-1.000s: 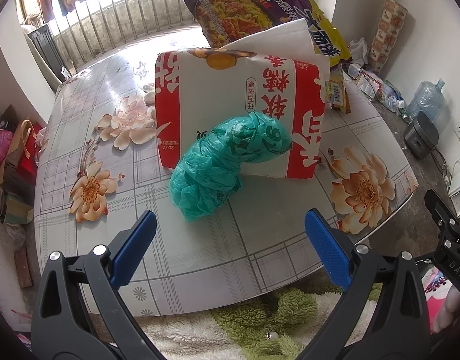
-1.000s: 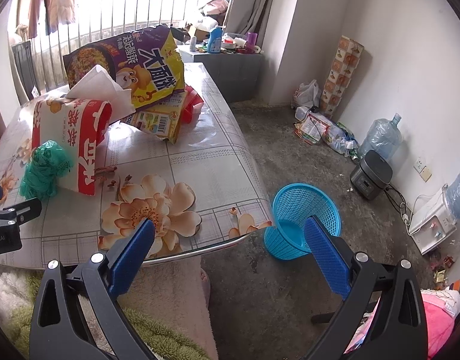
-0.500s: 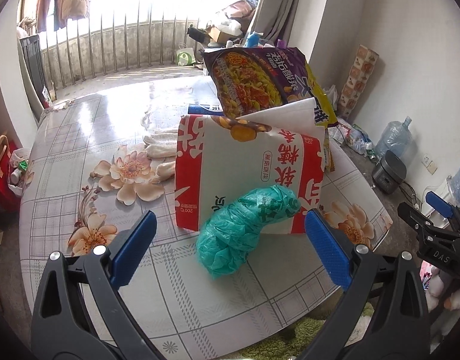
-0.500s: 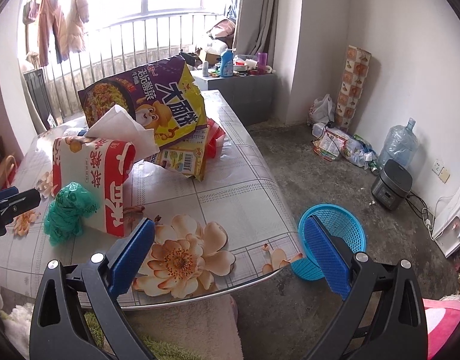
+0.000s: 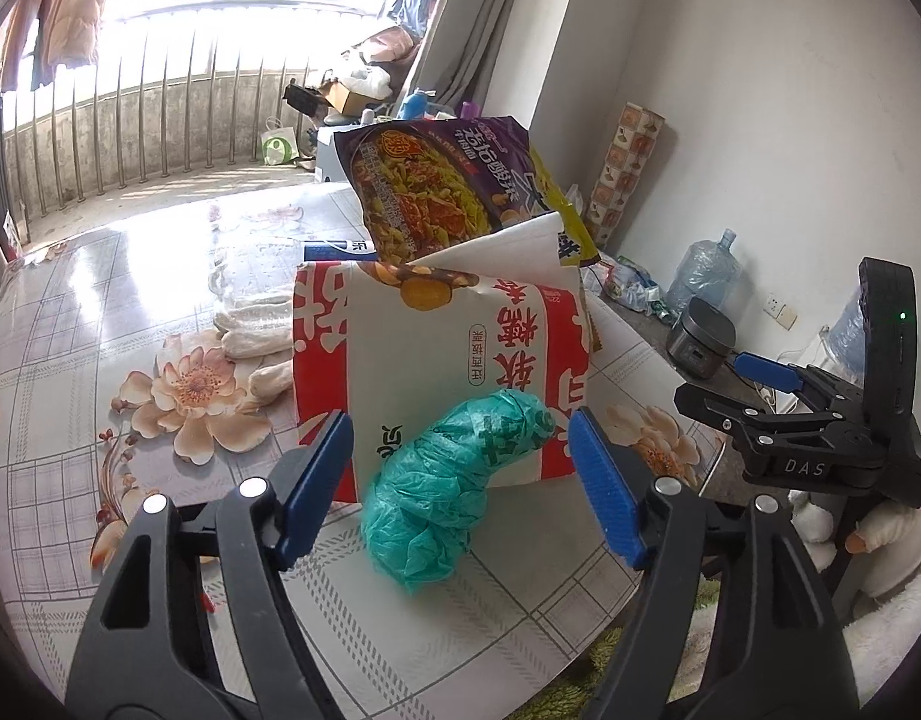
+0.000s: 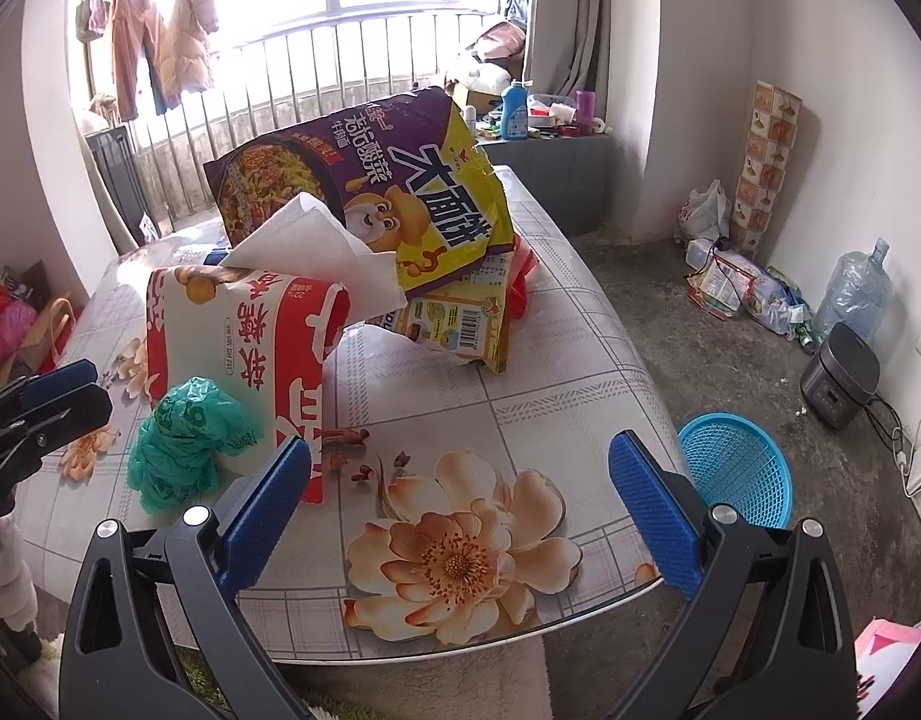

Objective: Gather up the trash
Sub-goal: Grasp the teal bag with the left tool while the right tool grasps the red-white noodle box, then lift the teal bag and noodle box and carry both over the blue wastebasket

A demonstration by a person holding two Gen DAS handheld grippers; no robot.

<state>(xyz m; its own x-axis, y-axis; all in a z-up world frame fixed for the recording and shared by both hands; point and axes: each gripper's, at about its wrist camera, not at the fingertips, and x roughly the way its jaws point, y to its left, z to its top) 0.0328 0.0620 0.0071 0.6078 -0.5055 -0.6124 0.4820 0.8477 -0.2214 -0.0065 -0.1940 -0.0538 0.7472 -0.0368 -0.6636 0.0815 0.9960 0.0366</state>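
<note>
Desk [image 5: 88,312] with a flowered, tiled-pattern cover, seen from its near edge. Landmark: red-and-white tissue pack [image 5: 436,360], standing upright near the desk's near side, a white tissue [image 6: 322,246] sticking out of its top.

Green plastic bag [image 5: 454,480], crumpled into a roll, lies on the desk against the front face of the tissue pack, its upper end leaning on the pack.

Left hand-held gripper [image 5: 460,480]: jaws have just been closing but are still apart; the green plastic bag sits between the blue pads [image 5: 604,492] with a gap on each side, not pressed. In the right wrist view this hand-held gripper shows at the left edge, left of the tissue pack.

Right hand-held gripper [image 6: 460,498]: jaws wide apart, nothing between them; it hangs over the near desk edge, to the right of the tissue pack, above a printed flower.

Purple-and-yellow noodle bag [image 6: 370,180] stands behind the tissue pack, leaning; a flatter yellow wrapper [image 6: 460,324] with a barcode lies under it.

Blue mesh basket [image 6: 736,468] on the floor, well to the right of the tissue pack, past the desk's corner. Grey rice cooker [image 6: 838,378] and a water jug [image 6: 856,294] on the floor further right, by the wall.
</note>
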